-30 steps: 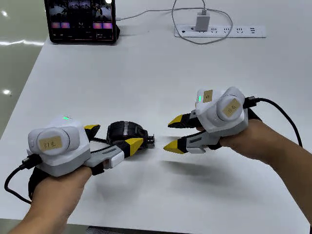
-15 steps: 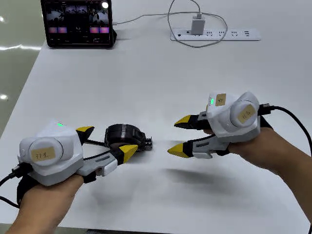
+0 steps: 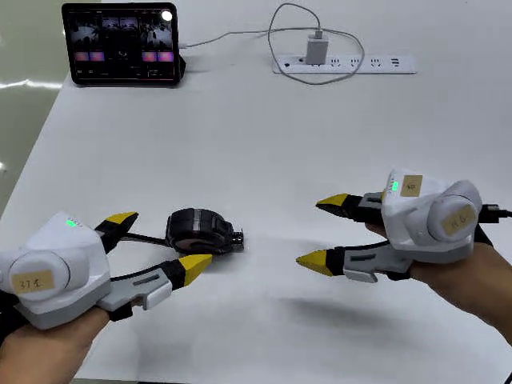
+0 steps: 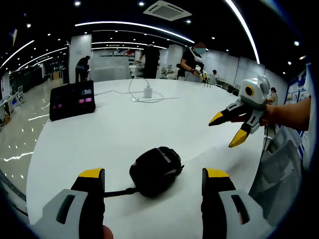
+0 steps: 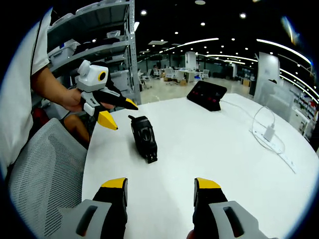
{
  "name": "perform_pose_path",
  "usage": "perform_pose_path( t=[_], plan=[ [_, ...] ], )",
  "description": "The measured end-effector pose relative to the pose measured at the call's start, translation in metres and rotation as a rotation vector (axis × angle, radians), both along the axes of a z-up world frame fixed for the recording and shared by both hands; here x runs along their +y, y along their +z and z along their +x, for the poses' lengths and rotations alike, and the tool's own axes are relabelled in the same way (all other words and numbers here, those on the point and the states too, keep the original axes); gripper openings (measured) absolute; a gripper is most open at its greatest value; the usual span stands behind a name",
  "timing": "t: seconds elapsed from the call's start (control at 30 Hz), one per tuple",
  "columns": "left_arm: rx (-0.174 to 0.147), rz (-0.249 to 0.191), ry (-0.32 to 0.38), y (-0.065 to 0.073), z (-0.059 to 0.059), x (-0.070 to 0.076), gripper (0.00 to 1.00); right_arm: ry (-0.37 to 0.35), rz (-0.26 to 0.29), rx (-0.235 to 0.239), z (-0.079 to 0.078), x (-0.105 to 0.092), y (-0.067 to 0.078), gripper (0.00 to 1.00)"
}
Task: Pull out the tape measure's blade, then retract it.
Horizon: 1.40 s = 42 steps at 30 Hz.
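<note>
Withdrawn from the tape measure [image 3: 196, 231], left claw [image 3: 170, 236] and right claw [image 3: 308, 231] gape; blade tip [image 3: 238, 239] seemingly retracted.

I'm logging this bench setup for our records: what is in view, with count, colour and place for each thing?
tape measure: one, black, on the table just ahead of the left gripper's jaws, untouched
tablet: one, black, screen lit, far left of the table
power strip: one, white, far edge of the table
charger: one, white, plugged into the power strip
cable: one, white, looped from the charger toward the tablet
table: one, white, under everything
mesh chair: one, grey, beside the table
left gripper: one, white, yellow tips, open
right gripper: one, white, yellow tips, open, right of the tape measure
left hand, right hand: one on each gripper
</note>
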<state>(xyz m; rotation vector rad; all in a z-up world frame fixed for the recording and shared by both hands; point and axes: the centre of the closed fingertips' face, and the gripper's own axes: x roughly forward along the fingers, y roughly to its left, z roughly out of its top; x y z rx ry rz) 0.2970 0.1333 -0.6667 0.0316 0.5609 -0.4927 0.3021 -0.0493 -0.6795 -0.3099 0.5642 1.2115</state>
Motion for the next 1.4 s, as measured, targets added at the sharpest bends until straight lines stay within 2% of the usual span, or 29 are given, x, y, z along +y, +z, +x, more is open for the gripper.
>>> perform_pose_path(
  t=[0.13, 0.2, 0.3, 0.37, 0.47, 0.57, 0.83, 1.1, 1.3, 1.4],
  plan=[
    [-0.010, -0.002, -0.009, 0.002, -0.003, 0.004, 0.77, -0.028, -0.005, -0.003, -0.006, -0.010, -0.004, 0.60],
    [-0.019, -0.001, -0.021, 0.004, -0.004, 0.004, 0.78, -0.044, -0.006, 0.013, -0.010, -0.016, -0.007, 0.63],
    [-0.032, 0.001, -0.039, 0.006, -0.007, 0.003, 0.80, -0.061, 0.000, 0.016, -0.015, -0.021, -0.007, 0.67],
    [-0.035, 0.015, -0.050, 0.005, -0.009, 0.003, 0.81, -0.075, -0.005, 0.006, -0.017, -0.025, -0.007, 0.69],
    [-0.035, 0.010, -0.052, 0.006, -0.013, 0.005, 0.82, -0.098, 0.011, 0.010, -0.018, -0.029, -0.003, 0.73],
    [-0.038, 0.030, -0.075, 0.007, -0.020, 0.004, 0.84, -0.105, 0.009, 0.001, -0.023, -0.031, -0.001, 0.78],
    [-0.040, 0.030, -0.072, 0.011, -0.026, 0.012, 0.92, -0.118, -0.005, -0.001, -0.030, -0.041, -0.002, 0.85],
    [-0.039, 0.051, -0.093, 0.010, -0.031, 0.015, 0.99, -0.132, -0.012, 0.003, -0.038, -0.049, -0.004, 0.93],
    [-0.045, 0.084, -0.128, 0.009, -0.035, 0.014, 0.99, -0.145, -0.015, 0.004, -0.042, -0.055, -0.004, 0.98],
    [-0.045, 0.086, -0.132, 0.009, -0.036, 0.016, 0.99, -0.148, -0.019, 0.003, -0.044, -0.058, -0.004, 0.99]
  ],
)
